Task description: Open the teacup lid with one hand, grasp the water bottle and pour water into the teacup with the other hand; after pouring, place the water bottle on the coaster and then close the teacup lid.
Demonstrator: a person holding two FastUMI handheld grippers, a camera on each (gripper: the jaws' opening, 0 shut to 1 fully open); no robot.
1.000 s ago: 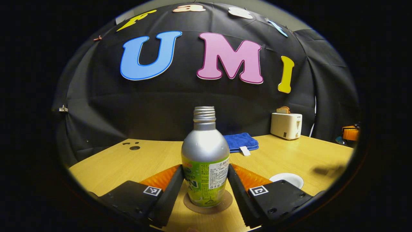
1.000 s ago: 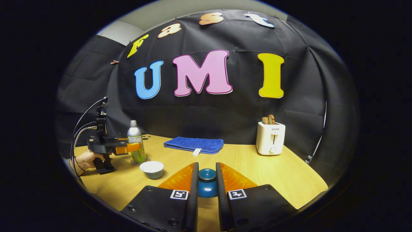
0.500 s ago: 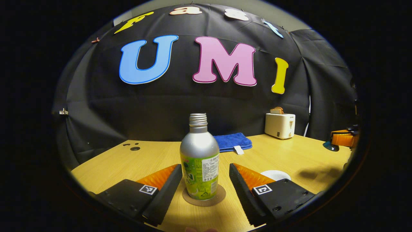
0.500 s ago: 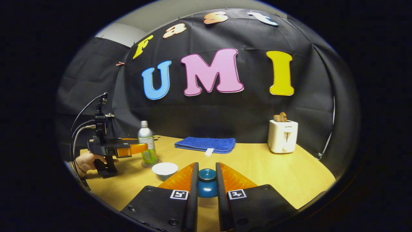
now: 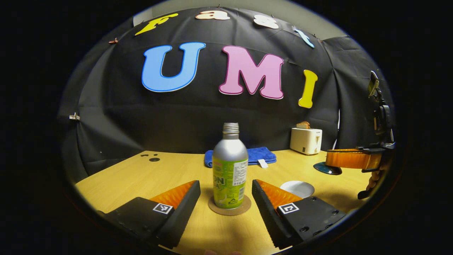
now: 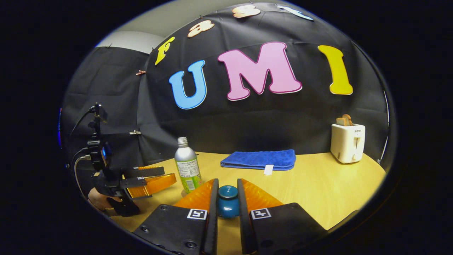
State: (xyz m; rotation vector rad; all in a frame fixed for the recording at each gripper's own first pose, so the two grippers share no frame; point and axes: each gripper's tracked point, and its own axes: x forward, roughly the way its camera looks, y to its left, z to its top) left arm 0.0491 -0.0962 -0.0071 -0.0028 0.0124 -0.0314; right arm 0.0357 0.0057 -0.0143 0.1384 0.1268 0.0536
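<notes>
The lid (image 6: pixel 227 202) sits pinched between the right gripper (image 6: pixel 227 198) fingers, both pressing on its knob, held above the table (image 6: pixel 318 191). What the coming move turns on is where the cup (image 5: pixel 297 188) lies from that lid: in the left gripper view the cup stands open on the table, and the lid hangs beyond it, to its right and farther off, so the lid must travel left and nearer before lowering (my reading, since the fisheye bends distances). The right gripper is plainly the one to close it. The bottle (image 5: pixel 230 170) stands upright on the coaster (image 5: pixel 229 208), free of the left gripper (image 5: pixel 226 193), whose jaws are spread wide either side of it, touching nothing.
</notes>
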